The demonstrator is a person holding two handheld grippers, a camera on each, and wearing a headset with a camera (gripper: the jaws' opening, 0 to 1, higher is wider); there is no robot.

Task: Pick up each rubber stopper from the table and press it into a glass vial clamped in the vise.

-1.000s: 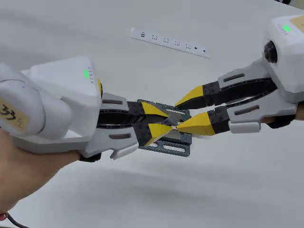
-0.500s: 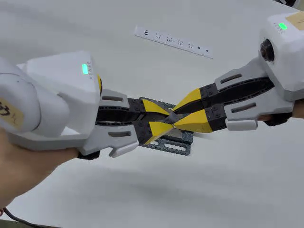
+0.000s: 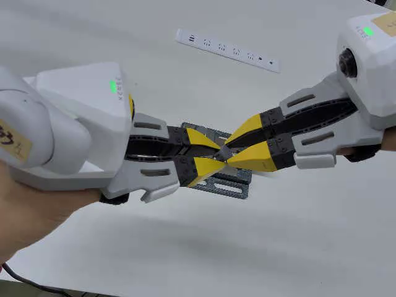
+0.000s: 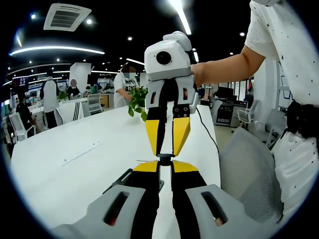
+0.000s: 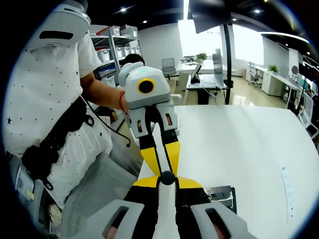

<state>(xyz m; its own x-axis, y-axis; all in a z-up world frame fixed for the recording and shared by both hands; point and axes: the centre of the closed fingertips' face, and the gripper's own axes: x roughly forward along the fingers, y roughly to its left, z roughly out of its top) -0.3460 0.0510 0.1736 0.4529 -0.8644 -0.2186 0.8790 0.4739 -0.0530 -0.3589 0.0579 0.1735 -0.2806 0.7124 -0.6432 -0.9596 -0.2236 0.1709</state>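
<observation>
Right gripper (image 3: pixel 229 154) and left gripper (image 3: pixel 220 156) are meeting tip to tip, both jaw pairs pinching shut on the small dark stopper (image 5: pixel 167 178), which is hanging directly above the vise (image 3: pixel 230 185), well in from the table (image 3: pixel 278 241) edges, vial hidden below.

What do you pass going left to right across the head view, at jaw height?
Person's hand → left gripper → dark stopper, pinched where both sets of tips meet → right gripper. Skipped: power strip and slotted plate, which both span the middle.
</observation>
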